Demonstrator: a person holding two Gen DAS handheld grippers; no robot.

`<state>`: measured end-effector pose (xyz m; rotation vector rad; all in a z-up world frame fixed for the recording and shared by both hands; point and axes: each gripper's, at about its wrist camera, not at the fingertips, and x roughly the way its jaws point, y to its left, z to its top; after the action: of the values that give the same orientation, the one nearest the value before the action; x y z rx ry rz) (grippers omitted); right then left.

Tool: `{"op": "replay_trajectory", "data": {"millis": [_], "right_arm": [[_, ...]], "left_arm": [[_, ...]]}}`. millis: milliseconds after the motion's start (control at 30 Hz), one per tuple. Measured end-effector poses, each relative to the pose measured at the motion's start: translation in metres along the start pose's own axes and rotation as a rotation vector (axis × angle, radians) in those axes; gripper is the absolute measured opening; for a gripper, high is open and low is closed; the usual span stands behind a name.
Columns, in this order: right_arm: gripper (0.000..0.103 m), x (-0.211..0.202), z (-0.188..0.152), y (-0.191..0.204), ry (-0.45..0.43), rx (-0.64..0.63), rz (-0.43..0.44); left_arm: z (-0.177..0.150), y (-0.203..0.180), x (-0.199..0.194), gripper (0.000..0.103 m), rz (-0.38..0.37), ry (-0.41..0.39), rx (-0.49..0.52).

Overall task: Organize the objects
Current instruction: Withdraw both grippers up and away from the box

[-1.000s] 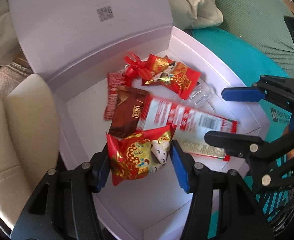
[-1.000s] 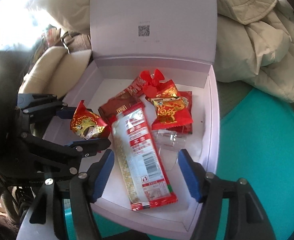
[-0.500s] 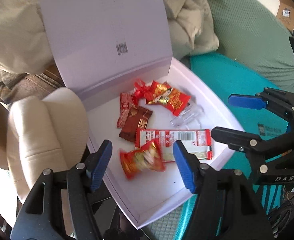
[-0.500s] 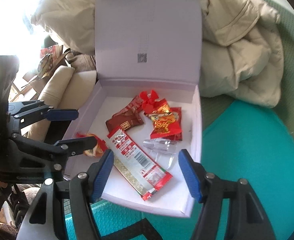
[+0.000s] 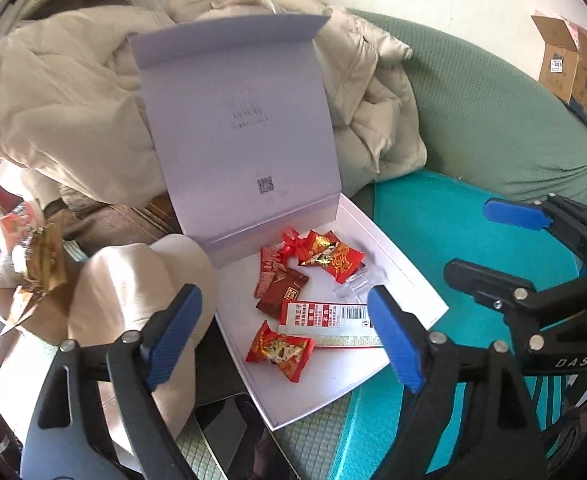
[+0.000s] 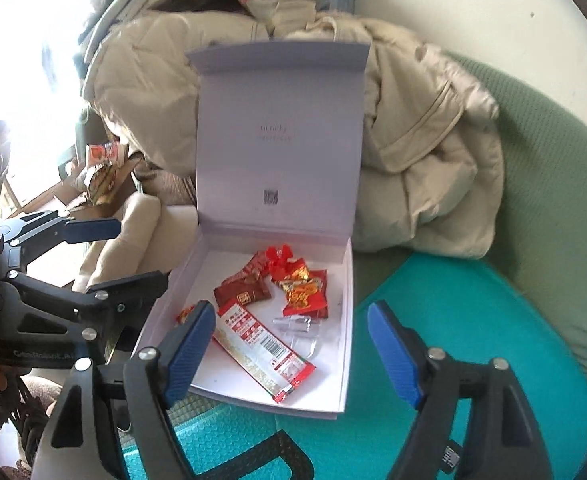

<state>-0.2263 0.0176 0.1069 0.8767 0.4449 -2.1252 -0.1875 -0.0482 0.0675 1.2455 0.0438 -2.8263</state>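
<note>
A white box (image 5: 333,368) with its lid up lies on the teal mat. Inside it are a red-gold candy packet (image 5: 279,350) at the front, a long red-white snack packet (image 5: 325,322), a brown packet (image 5: 281,292), red packets (image 5: 333,254) at the back and a clear plastic piece (image 5: 353,286). My left gripper (image 5: 282,295) hovers above the box's front. Its jaws are opening with nothing between them. My right gripper (image 6: 289,312) hangs over the long snack packet (image 6: 261,344), also opening and empty. Its left pad partly hides the candy packet (image 6: 183,314).
A beige jacket (image 6: 421,168) is heaped behind the box on a green sofa (image 5: 493,120). A cream cushion (image 5: 133,292) lies left of the box, and a dark flat device (image 5: 229,428) lies under its front corner. A cardboard box (image 5: 569,68) stands far right.
My left gripper let go of the red-gold candy packet, which now lies in the box's front. Both grippers rose and drew back from the box, and their jaws widened.
</note>
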Motion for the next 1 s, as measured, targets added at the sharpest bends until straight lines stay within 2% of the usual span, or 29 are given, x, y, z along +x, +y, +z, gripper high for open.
{"op": "replay_trajectory", "data": {"millis": [267,467,567,833,1000], "right_arm": [[0.089,-0.042,0.002,0.006,-0.073,0.009,-0.05],[0.091,-0.076,-0.004,0.013,-0.108,0.027,-0.073],[0.091,-0.09,-0.011,0.018,-0.12,0.031,-0.088],[0.091,-0.112,-0.035,0.027,-0.109,0.065,-0.1],[0.091,-0.118,-0.051,0.034,-0.099,0.088,-0.106]], "left_arm": [[-0.003,0.003,-0.051,0.085,0.021,-0.058,-0.053],[-0.012,0.001,-0.081,0.085,0.033,-0.074,-0.07],[-0.021,-0.002,-0.091,0.085,0.062,-0.083,-0.069],[-0.052,-0.013,-0.116,0.085,0.103,-0.115,-0.031],[-0.073,-0.013,-0.124,0.085,0.112,-0.11,-0.042]]}}
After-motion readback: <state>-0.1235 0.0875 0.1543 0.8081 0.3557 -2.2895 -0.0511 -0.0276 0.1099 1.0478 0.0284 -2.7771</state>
